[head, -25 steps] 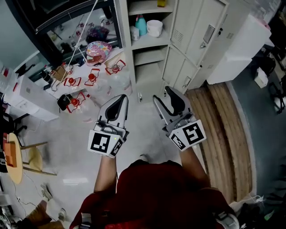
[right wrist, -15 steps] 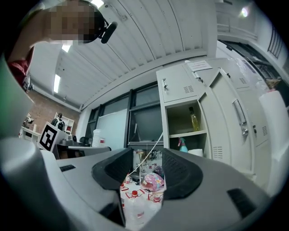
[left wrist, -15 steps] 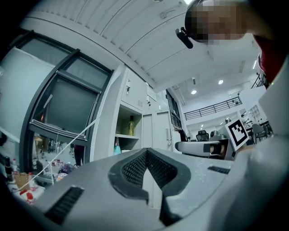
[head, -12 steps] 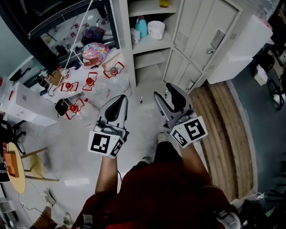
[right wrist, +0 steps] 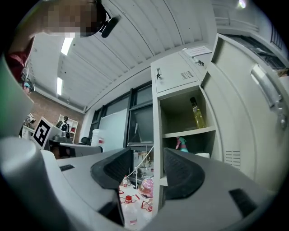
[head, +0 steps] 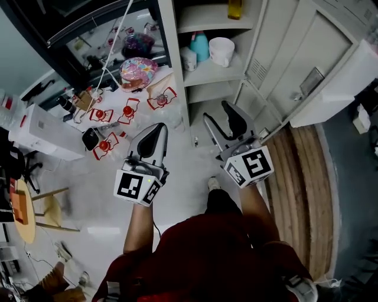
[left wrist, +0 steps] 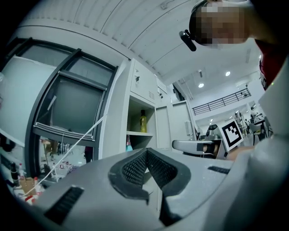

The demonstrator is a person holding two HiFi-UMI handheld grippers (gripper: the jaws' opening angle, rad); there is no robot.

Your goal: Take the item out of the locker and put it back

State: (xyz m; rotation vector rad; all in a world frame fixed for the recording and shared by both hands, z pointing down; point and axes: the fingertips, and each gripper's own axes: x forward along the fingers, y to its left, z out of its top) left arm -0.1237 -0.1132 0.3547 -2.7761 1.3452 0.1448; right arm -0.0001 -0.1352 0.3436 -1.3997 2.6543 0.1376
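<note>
The open locker (head: 177,71) stands ahead of me. On its shelves are a yellow bottle (head: 235,8), a teal spray bottle (head: 200,46) and a white cup (head: 221,51). In the right gripper view the yellow bottle (right wrist: 197,113) sits on the upper shelf and the teal spray bottle (right wrist: 183,144) below it. My right gripper (head: 217,115) points at the shelves from a distance, its jaws opening with nothing between them (right wrist: 147,153). The left gripper (head: 159,125) is held beside it, shut and empty (left wrist: 145,151), aimed at the locker's left edge. Both grippers are well short of the shelves.
The locker door (head: 307,65) is swung open to the right. Several red-labelled bottles (head: 128,111) and a colourful pink bag (head: 138,71) lie on the floor at the left. A white box (head: 41,133) stands further left, with wooden flooring (head: 301,177) at the right.
I have stepped nearer to the locker, which now sits lower and larger in the head view. Both grippers rode forward with me. The right jaws stand slightly wider.
</note>
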